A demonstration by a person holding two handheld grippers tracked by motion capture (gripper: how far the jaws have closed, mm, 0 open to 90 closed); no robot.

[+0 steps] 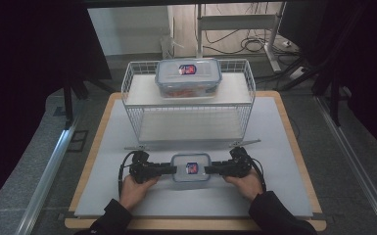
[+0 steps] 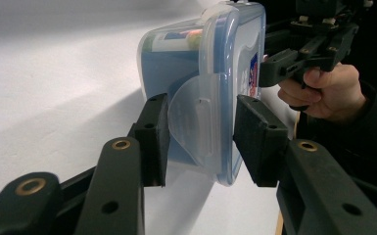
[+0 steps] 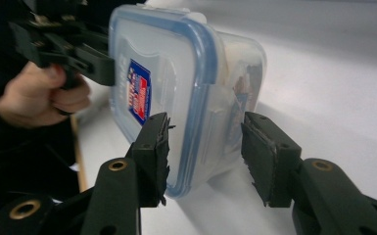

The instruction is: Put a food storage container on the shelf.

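My left hand-held gripper and right hand-held gripper flank the small container on the table, just in front of the wire basket. Both straddle its short ends with pads not visibly pressing; its long axis runs between them, each equally near.
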